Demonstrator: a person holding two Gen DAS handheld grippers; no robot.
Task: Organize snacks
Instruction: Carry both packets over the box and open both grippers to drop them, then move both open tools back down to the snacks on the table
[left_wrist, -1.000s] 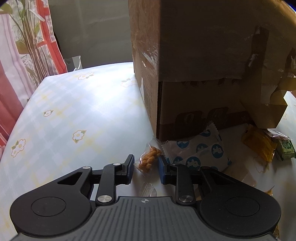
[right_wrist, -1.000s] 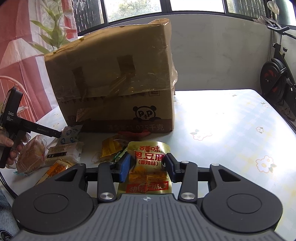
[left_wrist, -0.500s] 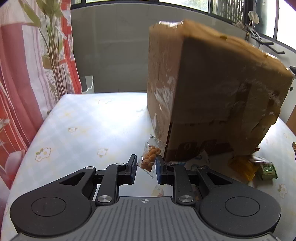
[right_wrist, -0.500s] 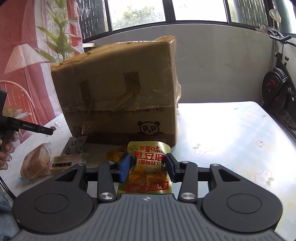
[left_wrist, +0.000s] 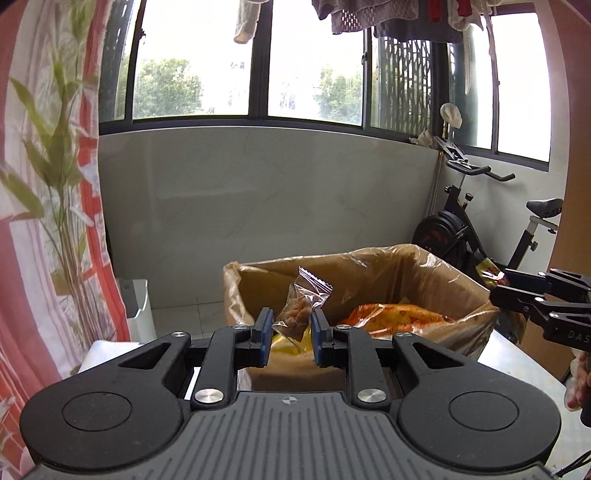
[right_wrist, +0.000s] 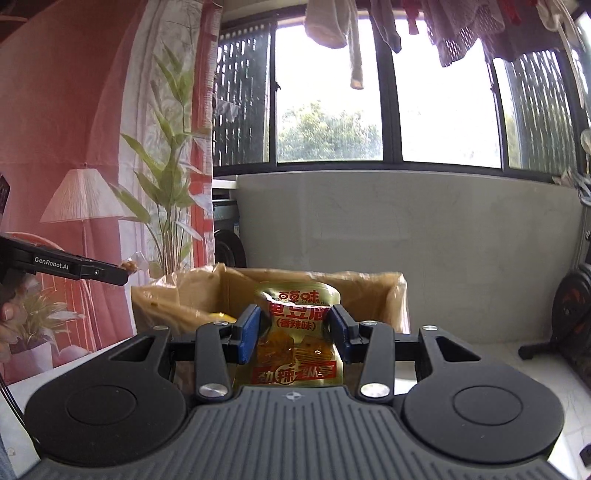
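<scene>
Balcony windows and a grey wall stand behind an open cardboard box. Just before its near rim, the left gripper is clamped on a clear nut packet. Right gripper pinches a gold tofu pouch over the box.

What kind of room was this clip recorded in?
Most likely an enclosed balcony or sunroom in a home: laundry hangs above wide windows, an exercise bike stands in the corner, and a cardboard box holds snacks.
</scene>
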